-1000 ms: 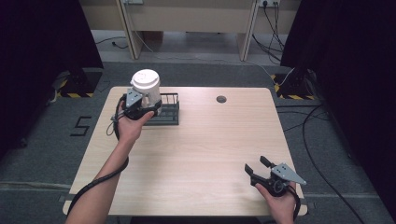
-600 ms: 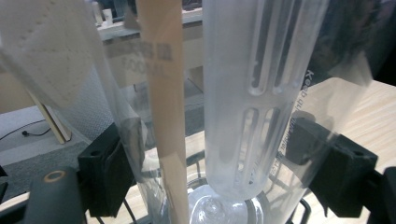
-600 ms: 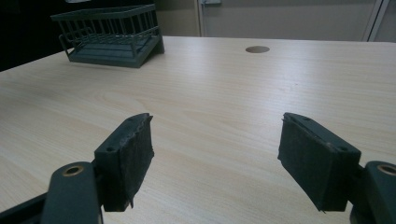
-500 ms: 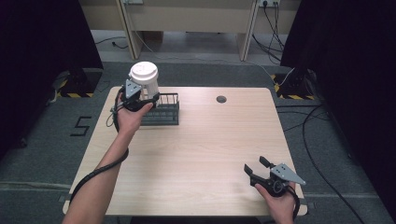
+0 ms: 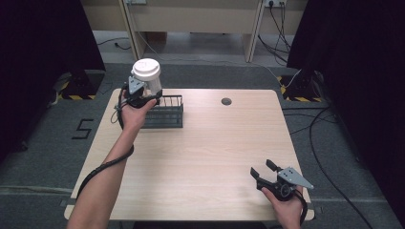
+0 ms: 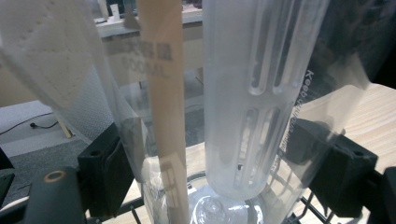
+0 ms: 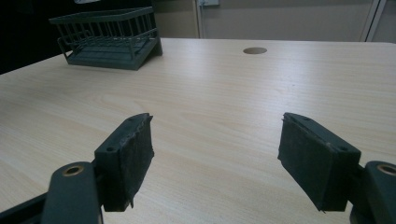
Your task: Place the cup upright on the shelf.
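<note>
Clear cup [image 5: 147, 76] — one, wire rack [image 5: 165, 112] — one

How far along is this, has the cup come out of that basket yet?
Mostly, it seems. The left gripper grips the clear lidded cup and holds it above the wire basket. Setting it down somewhere is left. The right gripper rests open, holding nothing, near the table's front edge.

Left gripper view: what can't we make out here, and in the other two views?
- Left gripper view: clear cup fills the frame close up; rack mostly hidden behind it, printed text partly legible.
- High view: cup body hidden by the left hand-held gripper and white lid; contents unseen.
- Right gripper view: right hand-held gripper open over the table; rack distant, contents unclear.
</note>
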Motion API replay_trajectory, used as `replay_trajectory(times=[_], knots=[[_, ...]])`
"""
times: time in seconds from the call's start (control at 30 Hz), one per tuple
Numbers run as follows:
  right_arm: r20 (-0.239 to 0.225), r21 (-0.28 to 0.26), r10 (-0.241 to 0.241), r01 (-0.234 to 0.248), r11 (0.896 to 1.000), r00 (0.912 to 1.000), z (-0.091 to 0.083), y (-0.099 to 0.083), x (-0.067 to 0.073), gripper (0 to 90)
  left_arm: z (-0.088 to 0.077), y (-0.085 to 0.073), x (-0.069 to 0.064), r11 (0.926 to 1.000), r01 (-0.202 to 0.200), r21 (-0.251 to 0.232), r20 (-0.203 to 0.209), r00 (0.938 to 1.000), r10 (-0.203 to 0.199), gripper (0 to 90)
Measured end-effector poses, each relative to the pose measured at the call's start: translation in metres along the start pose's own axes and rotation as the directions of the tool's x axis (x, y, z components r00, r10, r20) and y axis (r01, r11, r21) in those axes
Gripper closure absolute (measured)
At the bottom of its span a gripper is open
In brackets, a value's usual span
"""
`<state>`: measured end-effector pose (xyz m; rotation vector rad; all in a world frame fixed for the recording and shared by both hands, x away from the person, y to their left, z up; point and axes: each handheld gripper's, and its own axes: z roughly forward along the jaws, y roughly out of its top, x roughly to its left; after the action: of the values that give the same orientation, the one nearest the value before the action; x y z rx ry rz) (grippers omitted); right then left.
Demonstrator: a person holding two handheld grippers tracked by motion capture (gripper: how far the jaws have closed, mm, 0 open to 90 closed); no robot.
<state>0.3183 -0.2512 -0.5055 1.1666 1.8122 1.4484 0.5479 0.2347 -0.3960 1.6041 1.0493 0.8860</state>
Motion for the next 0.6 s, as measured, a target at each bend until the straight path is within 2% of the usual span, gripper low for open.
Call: replay_trajectory(times=[0.6], knots=[[0.007, -0.015, 0.017, -0.017, 1.0, 0.9998, -0.005, 0.001, -0.004, 26.5, 0.024, -0.007, -0.002, 0.9995, 0.018, 0.025, -0.019, 0.9997, -0.018, 18.2]])
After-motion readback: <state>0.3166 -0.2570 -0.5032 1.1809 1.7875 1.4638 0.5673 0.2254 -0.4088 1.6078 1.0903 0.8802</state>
